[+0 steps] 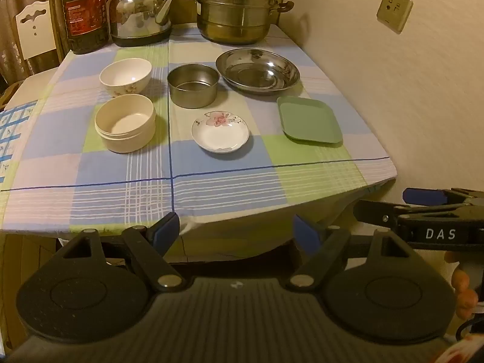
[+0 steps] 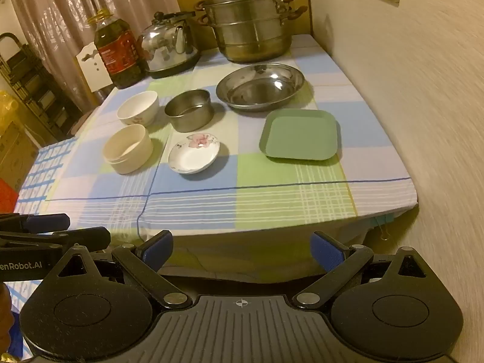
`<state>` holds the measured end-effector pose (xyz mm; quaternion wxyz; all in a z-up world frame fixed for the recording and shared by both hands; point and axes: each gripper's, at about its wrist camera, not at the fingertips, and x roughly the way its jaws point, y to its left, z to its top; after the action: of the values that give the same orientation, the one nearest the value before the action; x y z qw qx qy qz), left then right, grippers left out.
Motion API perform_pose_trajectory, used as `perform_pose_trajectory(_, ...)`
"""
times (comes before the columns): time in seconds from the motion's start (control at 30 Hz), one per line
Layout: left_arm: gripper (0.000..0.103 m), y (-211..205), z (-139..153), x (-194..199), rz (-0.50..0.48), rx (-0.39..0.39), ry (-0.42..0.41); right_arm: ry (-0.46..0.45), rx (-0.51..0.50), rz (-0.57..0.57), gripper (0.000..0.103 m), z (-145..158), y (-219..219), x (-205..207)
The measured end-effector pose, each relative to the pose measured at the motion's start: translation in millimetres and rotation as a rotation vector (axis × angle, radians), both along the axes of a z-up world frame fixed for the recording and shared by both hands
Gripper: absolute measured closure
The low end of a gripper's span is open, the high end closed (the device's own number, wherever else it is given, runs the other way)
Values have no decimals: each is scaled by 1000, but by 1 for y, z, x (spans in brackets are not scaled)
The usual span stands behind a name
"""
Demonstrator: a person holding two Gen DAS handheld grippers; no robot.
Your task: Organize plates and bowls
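Nothing sorted yet, by the look of it: all six dishes sit apart on the checked-cloth counter (image 1: 211,181), none stacked. From the left wrist view, taking the steel tin (image 1: 193,85) as centre: floral white bowl (image 1: 125,76) at 9 o'clock, cream plastic tub (image 1: 125,127) at 8 o'clock, small flower-print saucer (image 1: 220,131) at 5 o'clock, wide steel basin (image 1: 257,71) at 2 o'clock, green square plate (image 1: 310,124) at 4 o'clock. Kettle (image 1: 140,13), oil bottle (image 1: 84,12) and steamer pot (image 1: 239,6) stand along the far edge, well apart from the dishes. Left tool (image 1: 236,231) has its blue pads spread and empty, held off the near edge of the counter; right tool (image 2: 242,249) likewise spread, holding nothing, also short of the counter edge. Neither touches any dish. Judgement: task at the very start, every plate and bowl left to group; likely bowls nest together and plates stack, but order is a guess. Nearest to both tools are the saucer and green plate.
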<state>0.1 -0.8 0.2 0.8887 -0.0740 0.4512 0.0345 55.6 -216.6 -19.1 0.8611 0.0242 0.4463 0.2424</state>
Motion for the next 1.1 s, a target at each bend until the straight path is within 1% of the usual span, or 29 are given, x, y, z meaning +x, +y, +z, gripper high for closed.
perform_pose_trajectory(0.2, 22, -4, 1, 0, -4, 4, 0, 2, 0, 1, 6, 0, 4, -3)
perform_pose_trajectory(0.23, 22, 4, 3, -3, 3, -9, 1, 1, -1, 3, 6, 0, 5, -3)
perform_pose_trajectory(0.5, 22, 9, 4, -2, 14, -14, -2, -2, 1, 9, 6, 0, 10, -3)
perform_pose_trajectory(0.53, 22, 8, 4, -7, 12, -13, -8, -2, 1, 9, 6, 0, 11, -2)
perform_pose_trajectory(1.1, 22, 10, 2, -8, 17, -17, -4, -8, 0, 7, 6, 0, 11, -4)
